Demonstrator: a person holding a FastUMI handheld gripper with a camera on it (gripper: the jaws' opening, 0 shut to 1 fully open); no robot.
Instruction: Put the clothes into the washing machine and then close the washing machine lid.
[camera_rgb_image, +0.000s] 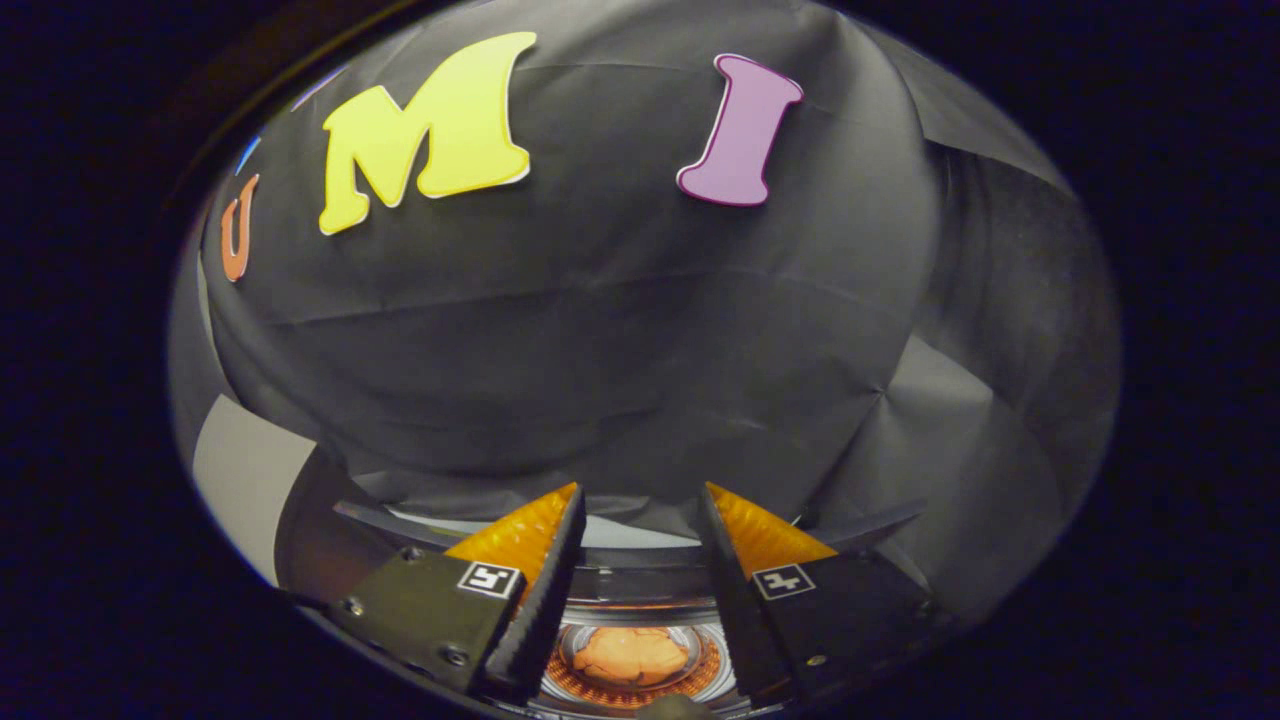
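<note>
Gripper (640, 500) jaws spread wide, holding nothing; orange clothes (632, 655) lie low between them, inside washing machine drum (640, 692).

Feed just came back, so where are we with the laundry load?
Done, apparently: an orange garment lies in the washing machine drum, seen below between the fingers. In hand: nothing; the gripper is open above the tub rim. Left: closing the lid; the drum looks uncovered.

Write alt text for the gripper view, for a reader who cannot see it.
The gripper hangs open and empty above the washing machine, its fingers spread with nothing between them. Below them, a crumpled orange garment lies in the drum. Black cloth hangs behind.
</note>
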